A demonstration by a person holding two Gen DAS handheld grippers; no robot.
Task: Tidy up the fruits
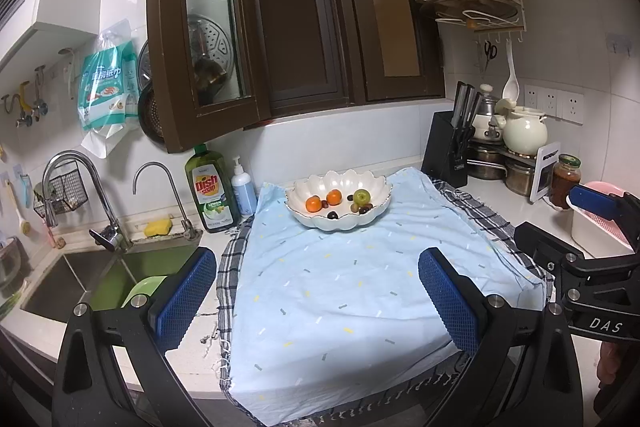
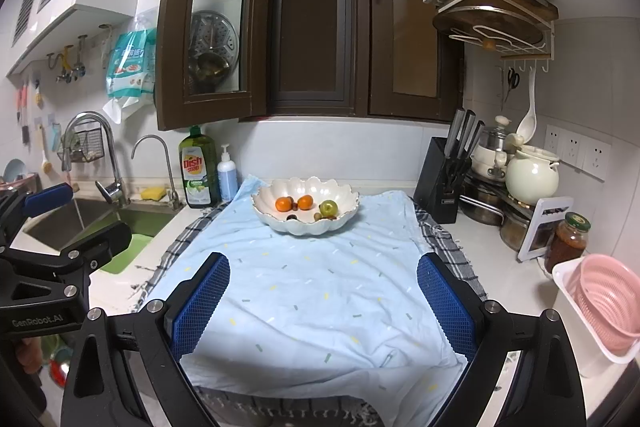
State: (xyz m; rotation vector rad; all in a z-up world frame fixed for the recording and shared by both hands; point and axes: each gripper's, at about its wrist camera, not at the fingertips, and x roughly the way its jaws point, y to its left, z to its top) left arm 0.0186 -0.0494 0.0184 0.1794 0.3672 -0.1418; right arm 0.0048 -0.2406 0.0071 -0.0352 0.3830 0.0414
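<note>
Left wrist view: the left gripper [image 1: 316, 291] is spread and empty above the near edge of the cloth [image 1: 340, 291]. The bowl [image 1: 304, 215] stands at the far end of the cloth, straight ahead and slightly right, holding two oranges [image 1: 313, 203], a green fruit [image 1: 361, 196] and small dark fruits.

Right wrist view: the right gripper [image 2: 323, 301] is spread and empty. The bowl [image 2: 280, 221] lies ahead, slightly left. Neither gripper looks clearly nearer; both are well apart from it.

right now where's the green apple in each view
Left wrist view: green apple right of centre, in the right half of the white bowl.
Right wrist view: apple near centre, again right side of the bowl.
Shared landmark: dish soap bottle left of the bowl.
</note>
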